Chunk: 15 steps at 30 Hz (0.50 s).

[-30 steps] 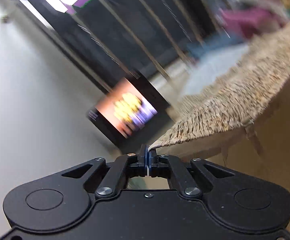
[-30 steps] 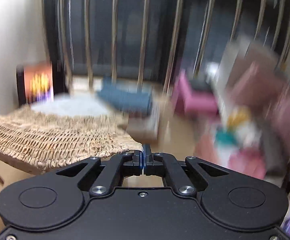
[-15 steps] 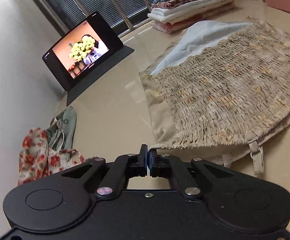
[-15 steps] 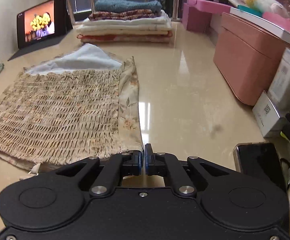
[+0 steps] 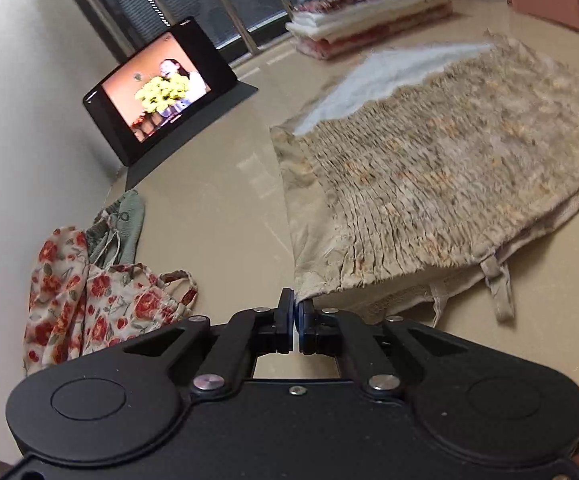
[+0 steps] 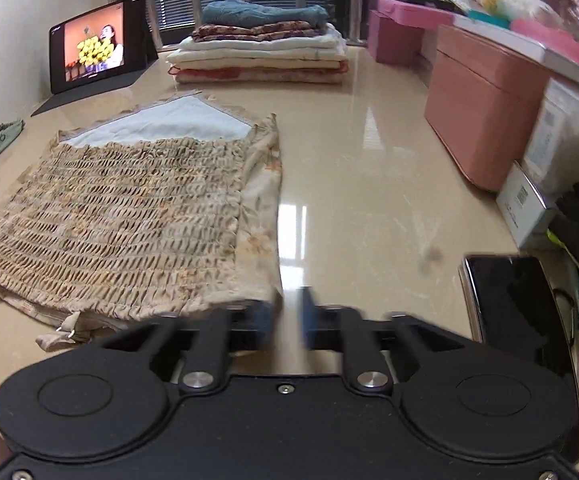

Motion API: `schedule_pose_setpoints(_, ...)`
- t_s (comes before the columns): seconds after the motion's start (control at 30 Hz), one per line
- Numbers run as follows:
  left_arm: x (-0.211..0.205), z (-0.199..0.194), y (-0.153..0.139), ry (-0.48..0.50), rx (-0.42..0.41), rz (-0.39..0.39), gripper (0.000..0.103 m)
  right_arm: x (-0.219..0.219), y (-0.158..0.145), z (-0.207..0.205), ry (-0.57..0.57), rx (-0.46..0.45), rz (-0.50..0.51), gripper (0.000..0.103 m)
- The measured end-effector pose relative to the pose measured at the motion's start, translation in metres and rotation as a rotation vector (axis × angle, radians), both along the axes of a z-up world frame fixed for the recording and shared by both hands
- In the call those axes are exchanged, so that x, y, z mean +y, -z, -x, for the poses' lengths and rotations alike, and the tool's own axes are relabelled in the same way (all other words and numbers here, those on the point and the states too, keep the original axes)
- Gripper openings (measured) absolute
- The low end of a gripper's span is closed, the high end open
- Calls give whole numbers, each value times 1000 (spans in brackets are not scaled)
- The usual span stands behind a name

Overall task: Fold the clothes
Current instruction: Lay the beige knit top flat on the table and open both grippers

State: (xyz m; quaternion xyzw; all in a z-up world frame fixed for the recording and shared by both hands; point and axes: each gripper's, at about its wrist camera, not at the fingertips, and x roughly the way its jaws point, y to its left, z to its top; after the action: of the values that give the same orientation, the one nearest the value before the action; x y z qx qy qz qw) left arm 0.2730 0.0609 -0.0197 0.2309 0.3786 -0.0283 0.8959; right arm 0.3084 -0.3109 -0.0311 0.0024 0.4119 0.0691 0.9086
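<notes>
1. Beige smocked fabric garment (image 5: 429, 184) lies folded mid-tabletop (image 6: 369, 200), near corners at the front edge.
2. Left gripper (image 5: 296, 312) jaws just parting, corner between them: may drag the fold askew.
3. Right gripper (image 6: 289, 312) opening, corner beside its left finger: could catch.

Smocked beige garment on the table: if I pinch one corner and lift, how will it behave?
The smocked beige garment would probably drape limp: it lies flat in soft layers. The gathered panel looks stretchy, so a pull may lengthen it. On the glossy table it likely slides when pushed.
</notes>
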Motion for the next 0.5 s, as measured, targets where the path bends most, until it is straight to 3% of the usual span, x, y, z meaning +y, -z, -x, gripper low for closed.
schedule_pose_setpoints(0.03, 6, 5, -3, 0, -4, 32, 16, -3, -1, 5, -1, 2, -14, 60)
schedule_pose_setpoints(0.1, 20, 17, -8, 0, -24, 85, 67, -10, -3, 20, -13, -10, -32, 62)
schedule_pose_setpoints(0.17, 31, 35, -14, 8, -69, 132, 89, -16, -6, 40, -31, -36, -38, 63)
schedule_pose_setpoints(0.3, 40, 52, -32, 66, -147, 246, 94, -25, -18, 64, -64, -100, -126, 63)
schedule_pose_setpoints(0.5, -1, 2, -33, 45, -215, 230, 97, 6, -24, 35, -61, -169, -188, 63)
